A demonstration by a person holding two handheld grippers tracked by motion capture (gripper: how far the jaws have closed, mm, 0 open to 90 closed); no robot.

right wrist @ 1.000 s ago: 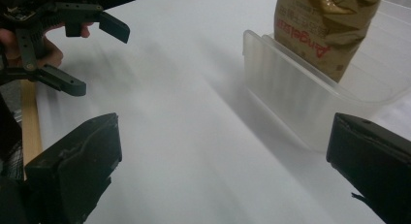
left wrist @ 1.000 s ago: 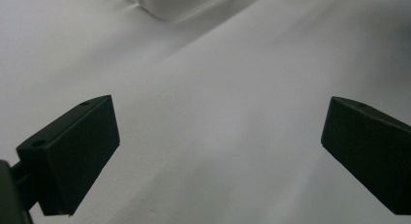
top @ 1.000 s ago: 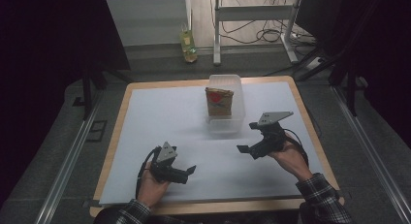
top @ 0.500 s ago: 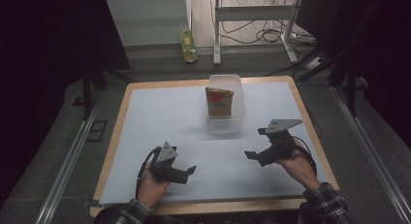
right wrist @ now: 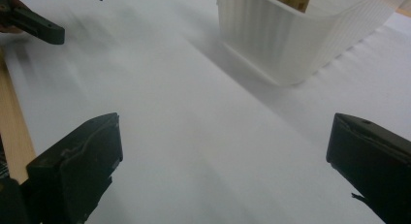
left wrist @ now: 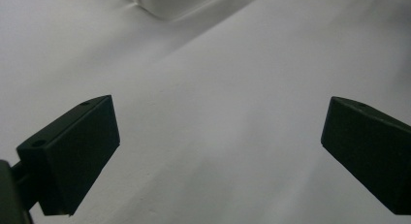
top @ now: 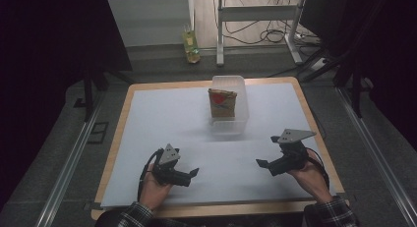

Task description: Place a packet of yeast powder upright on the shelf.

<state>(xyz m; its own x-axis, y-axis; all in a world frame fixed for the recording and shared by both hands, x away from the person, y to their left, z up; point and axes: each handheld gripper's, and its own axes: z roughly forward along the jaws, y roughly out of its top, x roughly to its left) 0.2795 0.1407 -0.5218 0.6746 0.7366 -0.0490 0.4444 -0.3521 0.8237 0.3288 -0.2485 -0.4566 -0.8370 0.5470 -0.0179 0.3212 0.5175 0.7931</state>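
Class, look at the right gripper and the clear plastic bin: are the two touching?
Apart. In the high view, bare white table cover lies between the right gripper and the clear plastic bin; the right gripper view shows open jaws short of it.

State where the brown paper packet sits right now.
In the high view, the brown paper packet stands inside the clear plastic tub at the table's far centre, beyond both grippers.

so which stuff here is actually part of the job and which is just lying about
Part of the job:
- clear plastic tub
- brown packet standing in it
- left hand-held gripper, open
- right hand-held gripper, open

Lying about:
- yellow bottle on the floor
- cables by the metal stand
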